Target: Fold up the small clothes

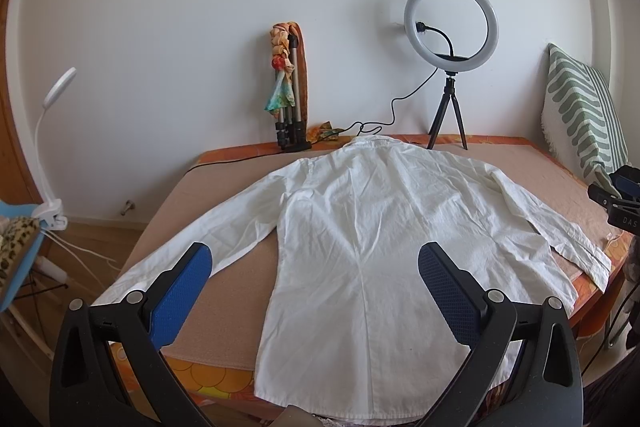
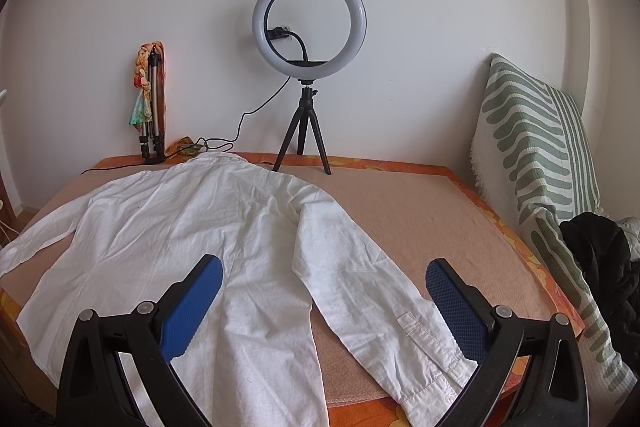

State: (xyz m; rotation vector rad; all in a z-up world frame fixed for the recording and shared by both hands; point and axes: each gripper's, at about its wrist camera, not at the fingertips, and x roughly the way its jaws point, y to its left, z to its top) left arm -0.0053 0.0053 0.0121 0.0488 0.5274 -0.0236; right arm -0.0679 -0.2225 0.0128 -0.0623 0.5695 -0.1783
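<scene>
White shirt (image 1: 360, 247) spread flat, back up, on the bed (image 1: 224, 291), collar toward the far wall, hem at the near edge, both sleeves angled outward. Left tongs (image 1: 314, 263) spread wide above the hem, holding nothing, blue pads either side of the shirt's body. Right tongs (image 2: 324, 277) likewise wide and empty, over the right sleeve (image 2: 384, 291), cuff just beside the right-hand pad. Ring light (image 2: 309, 19) on a small tripod at the far edge, folded tripod (image 2: 154, 107) with a scarf to its left. Striped pillow (image 2: 536, 147) propped against the wall on the right, dark garment (image 2: 600, 267) near it.
</scene>
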